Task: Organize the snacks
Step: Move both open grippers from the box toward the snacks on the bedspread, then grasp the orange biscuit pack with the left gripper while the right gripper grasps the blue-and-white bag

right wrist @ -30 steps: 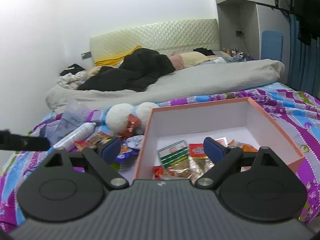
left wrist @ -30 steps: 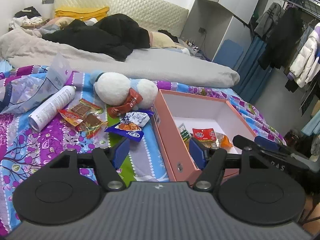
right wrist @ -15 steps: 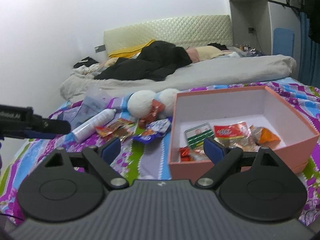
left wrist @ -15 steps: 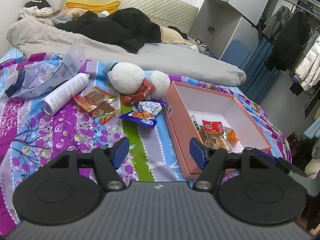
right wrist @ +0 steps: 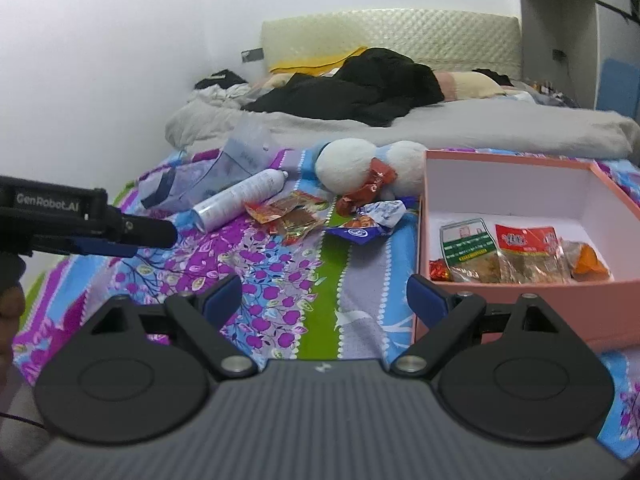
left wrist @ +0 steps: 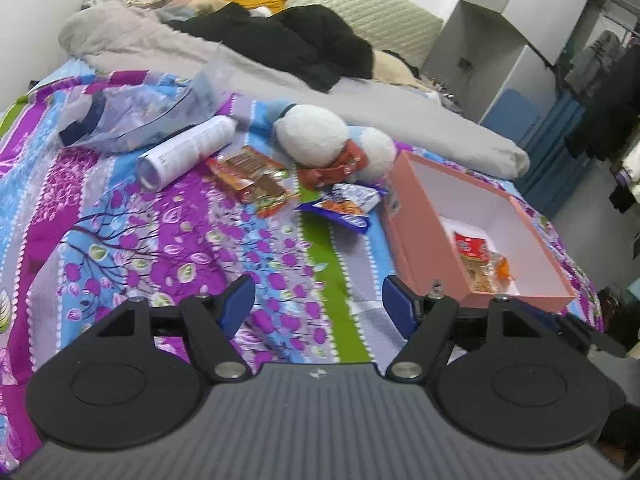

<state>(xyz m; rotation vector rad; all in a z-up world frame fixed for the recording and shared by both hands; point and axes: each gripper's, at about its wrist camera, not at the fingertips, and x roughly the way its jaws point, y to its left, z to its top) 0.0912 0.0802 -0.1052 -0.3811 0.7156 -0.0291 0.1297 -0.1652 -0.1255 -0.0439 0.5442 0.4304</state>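
Both pairs of tongs hang over the foot of the bed with nothing between their blue pads. The left tongs (left wrist: 318,304) are spread and their jaws are opening, with only the flowered bedspread (left wrist: 160,248) under them. The right tongs (right wrist: 324,296) stand wide too, empty, with the near corner of the pink box (right wrist: 520,308) just behind the right-hand pad. The left tongs' black fingers also poke in from the left edge of the right wrist view.

The pink box sits open on the bedspread to the right. Inside, along its near wall, lie several snacks: a green-labelled packet (right wrist: 466,246), a red-labelled packet (right wrist: 526,242), a small red wrapped piece and an orange one (right wrist: 586,260).

Left of the box, loose on the bedspread, is a blue-and-white snack bag (right wrist: 366,224), just beside the box wall. Further left lie two reddish-brown packets (right wrist: 294,216), overlapping. A red packet (right wrist: 370,186) leans against a white plush toy (right wrist: 348,166) behind them. A white spray can (right wrist: 240,200) lies on its side beside a clear plastic bag (right wrist: 224,168). Beyond, a grey quilt and dark clothes cover the rest of the bed.
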